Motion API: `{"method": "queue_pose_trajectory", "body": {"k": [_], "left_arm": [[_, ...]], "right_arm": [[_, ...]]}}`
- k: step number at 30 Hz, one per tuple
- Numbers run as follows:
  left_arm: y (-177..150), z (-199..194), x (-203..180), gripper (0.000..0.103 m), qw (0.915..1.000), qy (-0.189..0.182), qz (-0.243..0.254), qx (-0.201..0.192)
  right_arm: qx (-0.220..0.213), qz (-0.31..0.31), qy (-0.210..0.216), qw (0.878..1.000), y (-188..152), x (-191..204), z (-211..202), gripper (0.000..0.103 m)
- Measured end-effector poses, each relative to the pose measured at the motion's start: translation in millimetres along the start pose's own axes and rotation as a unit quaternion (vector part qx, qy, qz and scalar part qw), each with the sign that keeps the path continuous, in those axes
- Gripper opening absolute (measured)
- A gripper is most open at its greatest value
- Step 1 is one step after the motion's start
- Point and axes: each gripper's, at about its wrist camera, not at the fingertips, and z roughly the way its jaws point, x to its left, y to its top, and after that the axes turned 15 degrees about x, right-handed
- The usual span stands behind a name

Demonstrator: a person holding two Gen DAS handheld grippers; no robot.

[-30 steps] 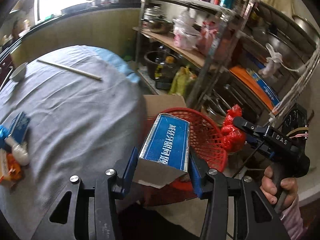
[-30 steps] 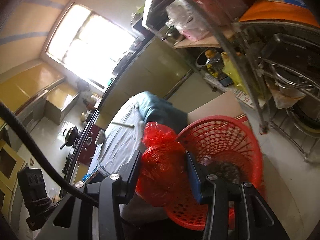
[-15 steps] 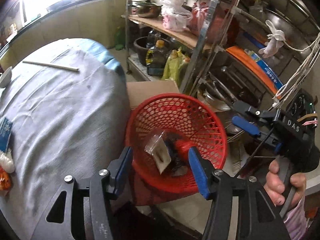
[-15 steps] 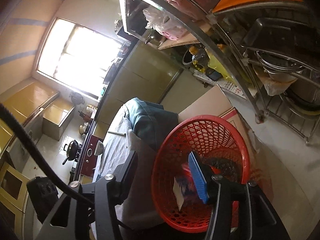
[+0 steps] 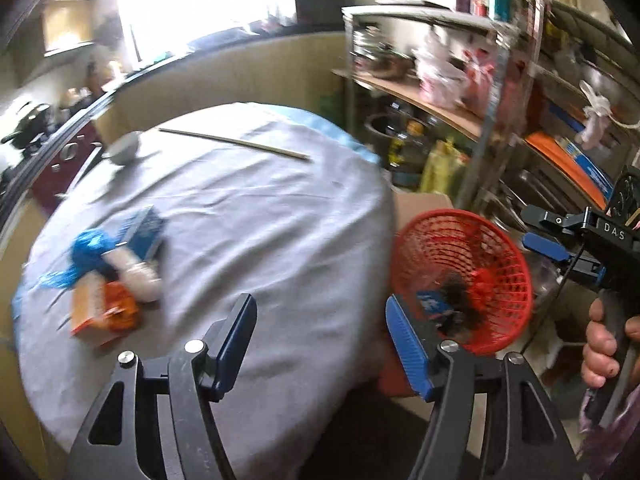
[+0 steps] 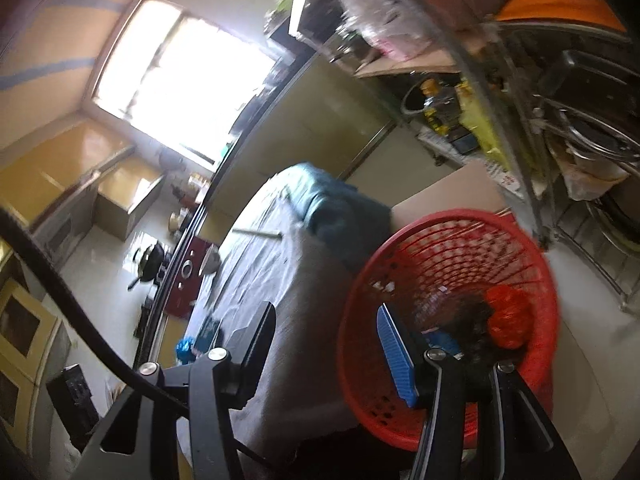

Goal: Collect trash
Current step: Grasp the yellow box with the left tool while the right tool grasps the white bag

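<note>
The red mesh basket [image 5: 496, 256] stands on the floor off the table's right edge and holds a blue carton [image 5: 430, 300] and a red plastic bag [image 6: 508, 320] over dark rubbish. My left gripper [image 5: 322, 340] hangs over the grey tablecloth [image 5: 256, 216], jaws opening, nothing between them. On the cloth at the left lie a blue bag [image 5: 86, 252], a blue box [image 5: 144, 228], a white bottle [image 5: 138, 278] and an orange packet [image 5: 104, 312]. My right gripper [image 6: 326, 354] is open and empty beside the basket [image 6: 448, 220]; it also shows as the right gripper [image 5: 540, 232] beyond the basket.
Chopsticks [image 5: 236, 142] and a spoon [image 5: 124, 148] lie at the table's far side. A cardboard box [image 6: 448, 192] stands behind the basket. A metal rack [image 5: 492, 120] crowded with pots, bottles and bags rises at the right. A counter with a stove [image 6: 176, 276] runs along the left.
The left gripper let the blue carton fall into the basket and swung left over the table. The right gripper dropped the red bag into the basket and stands open.
</note>
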Motion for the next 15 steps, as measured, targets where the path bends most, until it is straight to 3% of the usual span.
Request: {"method": "queue_pose_trajectory", "body": {"k": [8,15], "left_arm": [[-31.2,-19.1,65.8,0.070,0.9966,0.023,-0.075,-0.024],[-64.9,-19.5,147.8,0.070,0.9840,0.038,-0.173,-0.021]], "right_arm": [[0.047,-0.075,-0.004,0.996,-15.6,66.4,34.0,0.057],[0.110,-0.156,-0.006,0.982,-31.3,134.5,85.3,0.057]]}}
